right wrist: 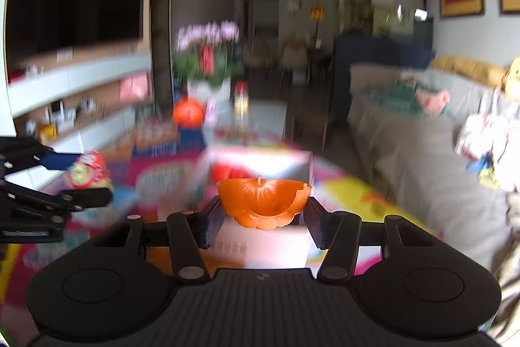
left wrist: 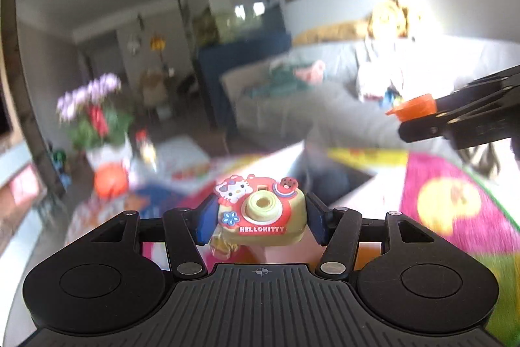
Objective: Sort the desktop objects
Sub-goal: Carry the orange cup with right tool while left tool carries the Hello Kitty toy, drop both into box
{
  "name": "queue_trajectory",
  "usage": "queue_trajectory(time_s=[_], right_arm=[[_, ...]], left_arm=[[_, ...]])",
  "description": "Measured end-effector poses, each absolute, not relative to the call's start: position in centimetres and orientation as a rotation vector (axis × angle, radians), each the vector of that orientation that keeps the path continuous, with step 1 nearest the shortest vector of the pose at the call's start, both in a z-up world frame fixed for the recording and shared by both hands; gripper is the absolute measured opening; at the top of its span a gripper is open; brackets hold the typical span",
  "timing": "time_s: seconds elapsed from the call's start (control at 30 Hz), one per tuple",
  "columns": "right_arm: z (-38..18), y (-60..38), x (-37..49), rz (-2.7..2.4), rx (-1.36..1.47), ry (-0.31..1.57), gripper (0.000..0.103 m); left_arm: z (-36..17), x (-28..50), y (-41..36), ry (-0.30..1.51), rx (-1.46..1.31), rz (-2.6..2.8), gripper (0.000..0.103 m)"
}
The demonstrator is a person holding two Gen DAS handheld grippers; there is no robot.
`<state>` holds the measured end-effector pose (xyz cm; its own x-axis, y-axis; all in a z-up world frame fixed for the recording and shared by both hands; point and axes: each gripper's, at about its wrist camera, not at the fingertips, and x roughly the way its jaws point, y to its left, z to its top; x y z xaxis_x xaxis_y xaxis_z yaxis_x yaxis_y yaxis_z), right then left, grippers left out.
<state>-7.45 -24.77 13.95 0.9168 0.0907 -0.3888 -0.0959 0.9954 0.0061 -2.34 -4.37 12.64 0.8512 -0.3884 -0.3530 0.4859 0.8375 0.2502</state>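
Both claws are loaded. Left gripper [left wrist: 260, 218] has its blue pads pressed on the two sides of a small Hello Kitty toy camera [left wrist: 261, 212], set partly closed to the toy's width, lens facing back at the wrist view. Right gripper [right wrist: 264, 213] is likewise narrowed, its dark ribbed pads squeezing the flanks of an orange pumpkin-shaped shell half [right wrist: 263, 200], open side up, with a small stem peg at its back rim.

From the left claw, the right one shows up and off to the right, its orange load at the tip; from the right claw, the left one sits to the left at about the same height with the toy in its jaws. Both loads look clear of the colourful patterned table mat [right wrist: 357, 194] below; the background is motion-blurred.

Just ahead of and under the right claw stands a white box [right wrist: 260, 165] with something red inside, which I judge a likely drop place, though that is unsure.

To do this carry well: keep both grips steady, hold the shell level, keep the two claws apart, and only loosen once each item is right over its bin.
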Motion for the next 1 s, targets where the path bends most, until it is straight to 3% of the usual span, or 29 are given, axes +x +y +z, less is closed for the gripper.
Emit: queue_trajectory(time_s=[0.13, 0.2, 0.4, 0.77, 1.0], right_arm=[[17.0, -25.8, -7.2, 0.079, -0.006, 0.328, 0.054], [17.8, -25.9, -6.5, 0.060, -0.023, 0.303, 0.054], [18.5, -26.6, -4.1, 0.033, -0.031, 0.302, 0.054], [15.6, -25.8, 9.8, 0.077, 0.030, 0.468, 0.054], [13.7, -25.8, 11.7, 0.035, 0.077, 0.514, 0.064]], left_arm=[[14.6, 1.7, -7.6, 0.226, 0.325, -0.484, 0.063], [14.9, 3.9, -9.1, 0.251, 0.314, -0.502, 0.080], [11.9, 4.7, -7.7, 0.350, 0.285, -0.484, 0.095], [3.8, 0.9, 0.2, 0.612, 0.231, -0.363, 0.097], [2.5, 0.9, 3.9, 0.629, 0.228, -0.254, 0.099]])
